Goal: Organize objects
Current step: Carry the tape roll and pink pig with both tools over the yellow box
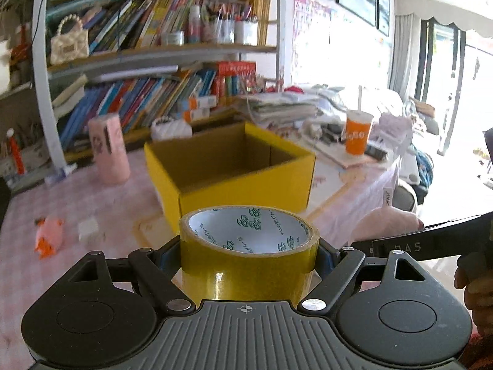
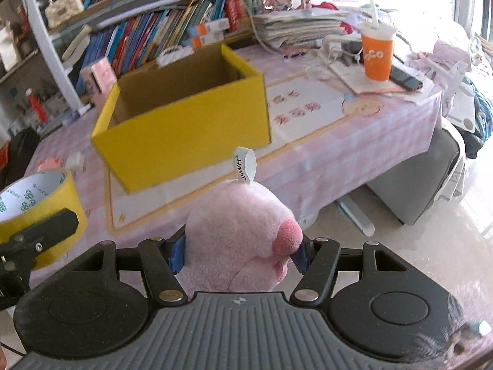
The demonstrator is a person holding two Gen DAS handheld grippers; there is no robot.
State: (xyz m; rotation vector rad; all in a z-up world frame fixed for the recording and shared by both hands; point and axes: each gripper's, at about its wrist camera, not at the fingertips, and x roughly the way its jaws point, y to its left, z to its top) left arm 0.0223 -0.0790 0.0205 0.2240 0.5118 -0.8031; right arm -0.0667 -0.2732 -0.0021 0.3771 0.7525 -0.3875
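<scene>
My left gripper [image 1: 249, 254] is shut on a roll of yellow tape [image 1: 249, 265], held upright above the table's front edge; the roll also shows in the right wrist view [image 2: 37, 203]. My right gripper [image 2: 238, 251] is shut on a pink plush toy [image 2: 237, 234] with a white label, held off the table's front. An open yellow cardboard box [image 1: 234, 172] stands ahead on the pink tablecloth; its inside looks empty in the right wrist view [image 2: 185, 117]. The plush toy shows at the right of the left wrist view [image 1: 385, 225].
A small pink and orange toy [image 1: 47, 236] and a small white block [image 1: 87, 228] lie on the table's left. A pink cylinder [image 1: 109, 149] stands behind them. An orange cup [image 2: 377, 54] and stacked papers [image 2: 299, 27] sit at the right. A bookshelf [image 1: 154, 61] is behind.
</scene>
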